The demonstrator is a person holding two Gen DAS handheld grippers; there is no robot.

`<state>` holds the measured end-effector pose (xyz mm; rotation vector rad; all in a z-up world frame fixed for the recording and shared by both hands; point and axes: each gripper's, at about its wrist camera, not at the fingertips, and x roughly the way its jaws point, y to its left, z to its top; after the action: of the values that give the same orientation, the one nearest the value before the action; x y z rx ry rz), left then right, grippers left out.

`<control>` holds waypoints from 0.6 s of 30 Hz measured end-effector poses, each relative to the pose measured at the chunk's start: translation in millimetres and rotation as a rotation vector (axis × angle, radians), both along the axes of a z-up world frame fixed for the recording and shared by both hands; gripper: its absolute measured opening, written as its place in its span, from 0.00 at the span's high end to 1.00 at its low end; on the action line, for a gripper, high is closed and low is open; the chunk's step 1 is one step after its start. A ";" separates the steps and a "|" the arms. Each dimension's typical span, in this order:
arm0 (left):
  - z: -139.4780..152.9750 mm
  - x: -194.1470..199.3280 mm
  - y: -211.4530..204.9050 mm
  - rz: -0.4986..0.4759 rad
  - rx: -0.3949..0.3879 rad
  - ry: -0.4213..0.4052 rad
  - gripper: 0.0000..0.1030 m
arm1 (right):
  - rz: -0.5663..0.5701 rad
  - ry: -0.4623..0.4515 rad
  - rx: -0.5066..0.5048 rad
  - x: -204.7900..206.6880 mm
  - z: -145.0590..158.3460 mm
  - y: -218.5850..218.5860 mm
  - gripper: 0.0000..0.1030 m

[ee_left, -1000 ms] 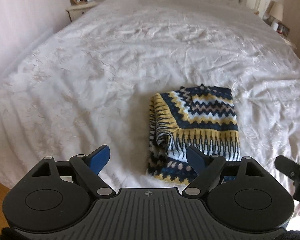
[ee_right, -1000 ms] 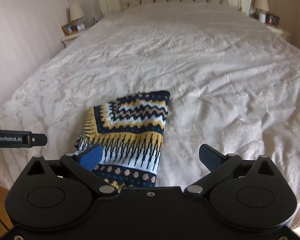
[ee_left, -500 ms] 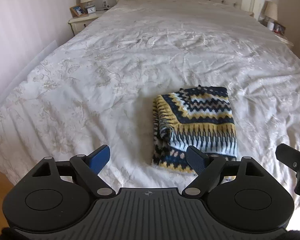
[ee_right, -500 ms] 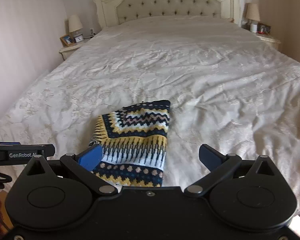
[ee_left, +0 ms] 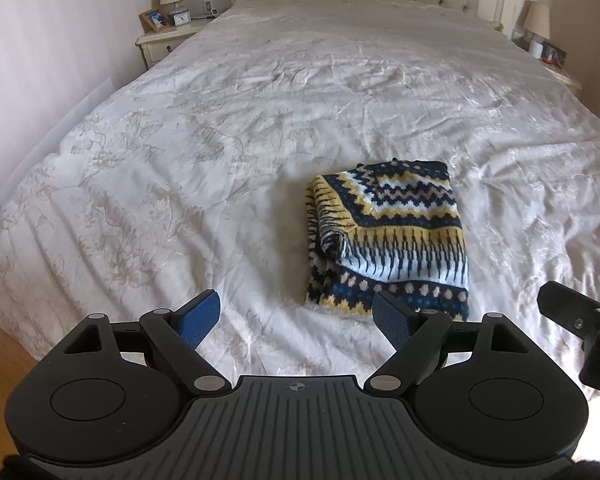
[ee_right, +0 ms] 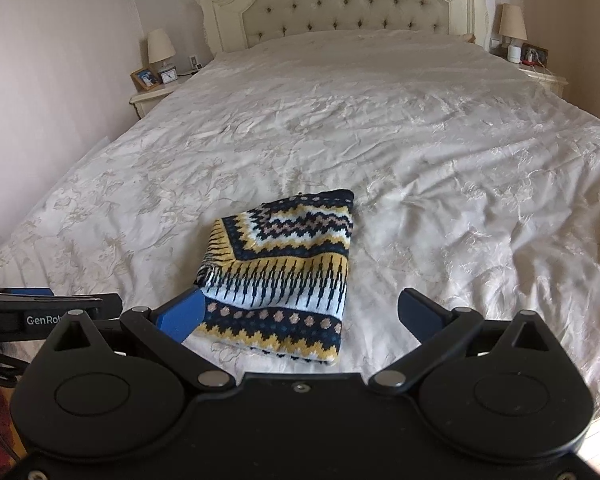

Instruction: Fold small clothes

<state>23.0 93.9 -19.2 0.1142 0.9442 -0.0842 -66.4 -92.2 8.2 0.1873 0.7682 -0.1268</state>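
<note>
The left gripper (ee_left: 296,316) is hanging spread at the lower left of its frame, pinching nothing. Right of centre, the knitted sweater (ee_left: 392,236) is lying folded on the bed (ee_left: 180,160); it is looking soft, thick and light, likely best pinched at a near corner through all layers. The right gripper (ee_right: 300,312) is also gaping, empty, above the sweater's near edge.

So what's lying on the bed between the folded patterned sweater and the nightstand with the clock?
Nothing: only bare cream bedspread between the folded sweater and the nightstand, seen in both wrist views.
</note>
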 end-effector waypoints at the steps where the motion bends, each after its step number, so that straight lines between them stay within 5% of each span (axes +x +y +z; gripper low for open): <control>1: -0.3 -0.5 0.1 -0.001 -0.001 0.003 0.19 | 0.004 0.001 0.003 -0.5 -0.4 0.5 0.01; 18: -8.2 1.6 -9.3 -0.026 0.020 0.058 0.19 | 0.008 0.020 0.045 4.6 -4.9 -2.7 0.01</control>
<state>24.6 84.6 -27.4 0.1434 1.0020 -0.1020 -61.8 -94.8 3.3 0.2258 0.7919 -0.1044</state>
